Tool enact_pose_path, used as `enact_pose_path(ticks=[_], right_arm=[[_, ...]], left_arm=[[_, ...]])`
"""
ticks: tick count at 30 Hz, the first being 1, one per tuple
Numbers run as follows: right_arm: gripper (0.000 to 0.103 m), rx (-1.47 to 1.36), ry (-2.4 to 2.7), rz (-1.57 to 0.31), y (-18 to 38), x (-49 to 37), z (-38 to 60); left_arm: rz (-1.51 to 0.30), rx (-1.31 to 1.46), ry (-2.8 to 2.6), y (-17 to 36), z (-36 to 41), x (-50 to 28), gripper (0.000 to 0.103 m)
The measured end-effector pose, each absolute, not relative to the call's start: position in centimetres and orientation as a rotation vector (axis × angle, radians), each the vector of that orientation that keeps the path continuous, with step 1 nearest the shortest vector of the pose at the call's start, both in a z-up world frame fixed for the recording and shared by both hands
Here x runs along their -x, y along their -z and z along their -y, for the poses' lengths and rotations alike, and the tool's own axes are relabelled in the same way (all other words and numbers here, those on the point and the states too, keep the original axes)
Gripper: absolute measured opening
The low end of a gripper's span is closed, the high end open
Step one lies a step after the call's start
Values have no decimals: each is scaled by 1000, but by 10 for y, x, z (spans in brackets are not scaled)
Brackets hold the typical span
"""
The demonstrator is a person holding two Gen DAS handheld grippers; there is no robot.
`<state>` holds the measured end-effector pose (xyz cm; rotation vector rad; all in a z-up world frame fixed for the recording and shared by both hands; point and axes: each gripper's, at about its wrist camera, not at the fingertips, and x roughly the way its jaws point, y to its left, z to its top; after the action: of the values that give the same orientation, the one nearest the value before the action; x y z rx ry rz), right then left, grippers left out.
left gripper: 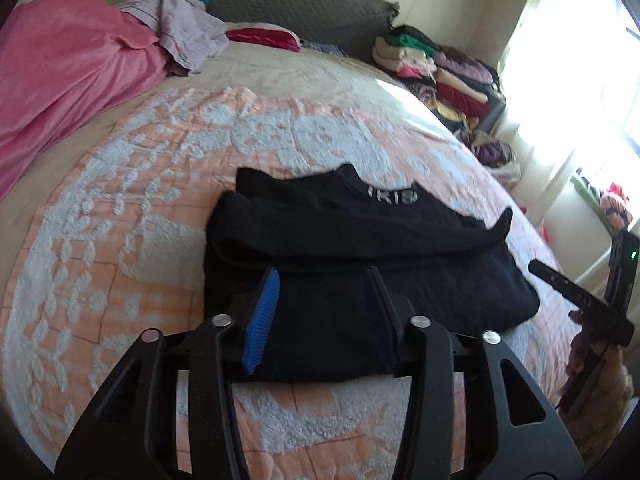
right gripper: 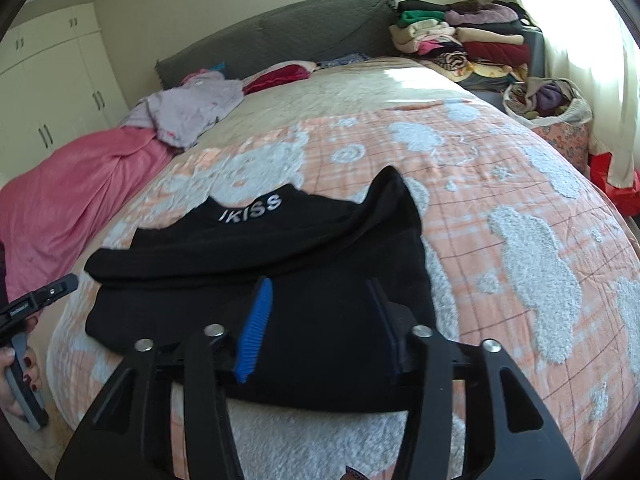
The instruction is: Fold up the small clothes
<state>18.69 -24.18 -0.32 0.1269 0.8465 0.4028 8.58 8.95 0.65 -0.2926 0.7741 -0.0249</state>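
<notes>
1. On the bed's peach-and-white tufted bedspread (left gripper: 120,208), a small black knit top with white lettering at the collar (left gripper: 360,236) is lying partly folded, its sleeves already drawn across the body and its hem nearest the cameras.
2. Over the near left part of the hem, the left gripper (left gripper: 324,312) is hovering with its blue-padded fingers (left gripper: 262,316) spread apart; whether the pads are touching the cloth beneath them, I cannot tell.
3. Over the near right part, the right gripper (right gripper: 320,320) is hanging likewise, fingers parted, nothing visibly pinched.
4. Judging by this, the step in hand is taking hold of the hem for the bottom-to-collar fold, with the sleeve folds looking done.
5. Next, both grippers would need to close on the two near corners together, lift evenly, and carry the hem toward the collar without dragging the folded sleeves loose.
6. Farther up the bed, a crumpled lilac garment (right gripper: 192,108) and a pink blanket (left gripper: 68,80) are lying well apart from the top.
</notes>
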Motion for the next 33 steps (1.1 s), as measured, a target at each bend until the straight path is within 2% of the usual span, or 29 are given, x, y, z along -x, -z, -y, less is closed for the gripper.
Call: enact_pose_path(ticks=[2,7,13,21,28,29,32,33], right_arm=[[34,-90,-415,-862,8,-185,231],[34,-4,-411,-907,23,-188,211],[29,106,-355,-961,52,-216,197],[29,106,-350,-965,60,-253,190],[29,62,-323,-949,49,-282,187],[29,55,-319,-941,47,-284,189],[30,25,-298,-904,37,-288,199],[30,15,-288,-896,34,-289,203]], left_arm=[[-811,254,24,5,-81,-91,30],[-886,160,12,30,-66,-111,29],[-889,75,-6,35,-62,-138,29],[-894,86,-10,40,-67,-175,30],[-841,185,-24,18,-88,-198,30],[-818,200,-29,11,-92,-198,31],[-765,227,-48,-3,-101,-195,44],[-747,245,-55,-8,-107,-193,44]])
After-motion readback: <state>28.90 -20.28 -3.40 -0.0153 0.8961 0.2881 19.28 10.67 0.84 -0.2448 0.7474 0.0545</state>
